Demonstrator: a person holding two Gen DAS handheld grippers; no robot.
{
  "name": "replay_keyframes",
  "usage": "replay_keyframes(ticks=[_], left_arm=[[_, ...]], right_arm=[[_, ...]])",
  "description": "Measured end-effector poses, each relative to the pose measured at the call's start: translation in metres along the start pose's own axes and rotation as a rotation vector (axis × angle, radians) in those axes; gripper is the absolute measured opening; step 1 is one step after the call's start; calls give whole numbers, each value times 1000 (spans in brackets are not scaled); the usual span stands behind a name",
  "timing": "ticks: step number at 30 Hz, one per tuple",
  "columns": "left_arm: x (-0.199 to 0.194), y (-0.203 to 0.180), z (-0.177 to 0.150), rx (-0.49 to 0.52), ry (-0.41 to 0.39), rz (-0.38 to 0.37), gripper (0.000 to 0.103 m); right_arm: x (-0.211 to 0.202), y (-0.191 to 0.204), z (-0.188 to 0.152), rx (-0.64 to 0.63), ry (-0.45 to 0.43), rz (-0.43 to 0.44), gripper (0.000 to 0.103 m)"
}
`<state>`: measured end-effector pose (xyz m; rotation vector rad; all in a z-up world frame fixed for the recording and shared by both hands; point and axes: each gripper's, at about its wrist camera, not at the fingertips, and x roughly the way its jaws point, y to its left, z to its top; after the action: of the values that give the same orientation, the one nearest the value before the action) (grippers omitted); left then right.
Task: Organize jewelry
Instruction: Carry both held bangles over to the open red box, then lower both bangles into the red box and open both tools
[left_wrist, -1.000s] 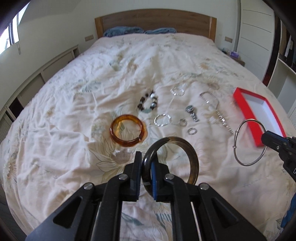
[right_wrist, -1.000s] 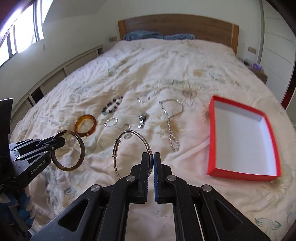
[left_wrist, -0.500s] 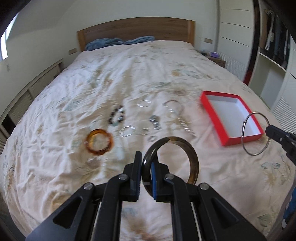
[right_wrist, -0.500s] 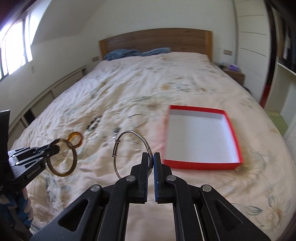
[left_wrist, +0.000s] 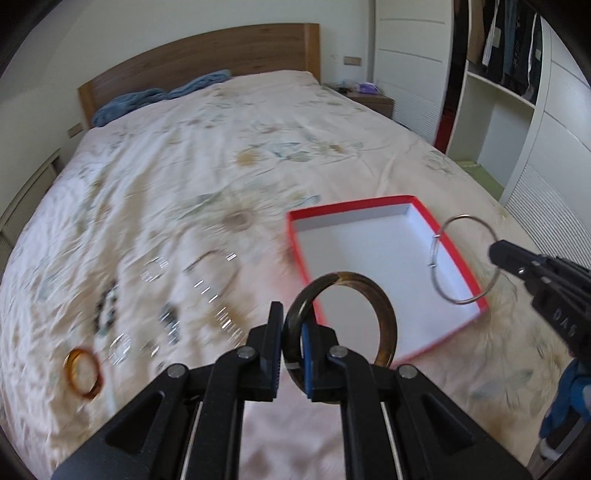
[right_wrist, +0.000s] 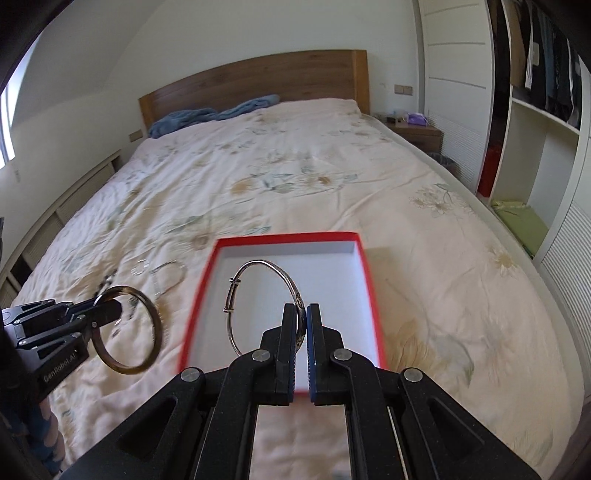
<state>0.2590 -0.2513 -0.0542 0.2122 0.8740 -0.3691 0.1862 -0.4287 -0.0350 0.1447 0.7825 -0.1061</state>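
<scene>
**Holding a bangle in each gripper over the box**

Left gripper (left_wrist: 291, 350) is clamped on a dark brown bangle (left_wrist: 384, 325), which stands upright between its pads, just in front of the near corner of the red box (left_wrist: 369, 204). Right gripper (right_wrist: 302, 339) is pinched shut on a thin silver bangle (right_wrist: 255, 264), hanging right above the box's white inside. Rest of the jewelry (left_wrist: 162, 325) sits blurry on the bedspread (left_wrist: 221, 140), off to the left gripper's left side.
</scene>
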Motion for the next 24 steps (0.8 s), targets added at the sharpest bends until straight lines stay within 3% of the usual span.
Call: replay_keyframes(ticks=[6,12,24], left_arm=[[71,-26,32,23,63,-3,9],[127,-32,41,3,125,6,9],[160,-34,43,-18,194,12,10]], right_arm=[[71,-25,21,15,52,-3,5],[126,-37,29,27,109,-9,5],[178,-35,29,-38,238,-86,4]])
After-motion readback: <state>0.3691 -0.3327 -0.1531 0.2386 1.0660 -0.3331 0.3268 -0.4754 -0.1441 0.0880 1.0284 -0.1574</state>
